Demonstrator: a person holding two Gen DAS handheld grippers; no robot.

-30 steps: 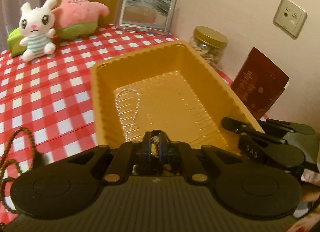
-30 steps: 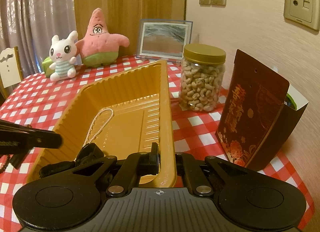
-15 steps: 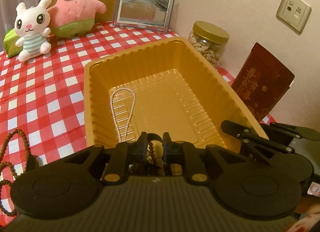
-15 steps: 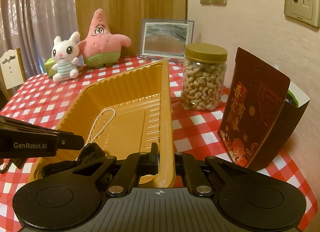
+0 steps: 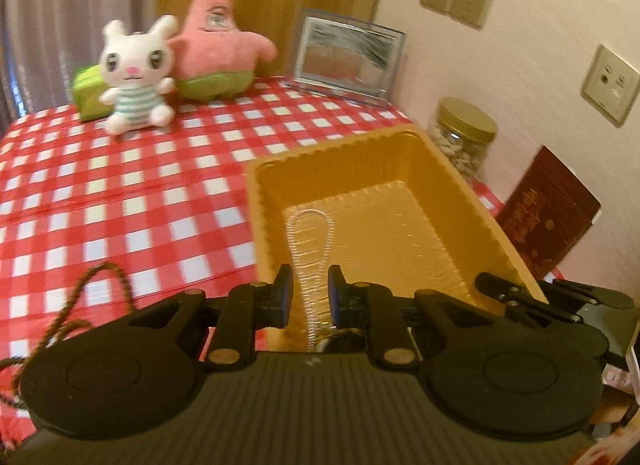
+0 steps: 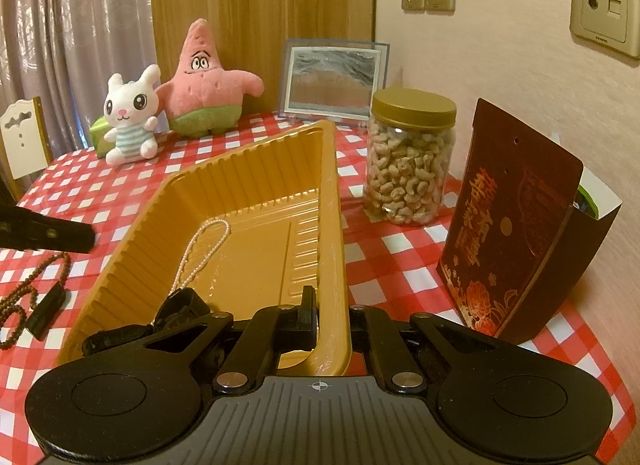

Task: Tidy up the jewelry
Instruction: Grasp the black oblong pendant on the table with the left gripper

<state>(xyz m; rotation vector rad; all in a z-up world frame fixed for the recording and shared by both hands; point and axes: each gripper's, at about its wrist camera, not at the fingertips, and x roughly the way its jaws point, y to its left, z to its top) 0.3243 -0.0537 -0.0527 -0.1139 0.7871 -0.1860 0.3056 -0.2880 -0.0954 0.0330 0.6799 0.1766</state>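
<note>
Currently the left gripper (image 5: 309, 297) hovers unclenched above the gold plastic tray (image 5: 460, 181); the right gripper (image 6: 328, 321) clamps its near rim.

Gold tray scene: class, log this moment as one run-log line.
left gripper: open | right gripper: clamps gold tray rim | pearl necklace: in tray

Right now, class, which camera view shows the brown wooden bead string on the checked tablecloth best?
The right wrist view: the brown wooden bead string lies sharp on the cloth, left of the gold plastic tray, individual beads visible. The left wrist view shows only a blurred loop, partly hidden behind the left hand-held gripper.
</note>
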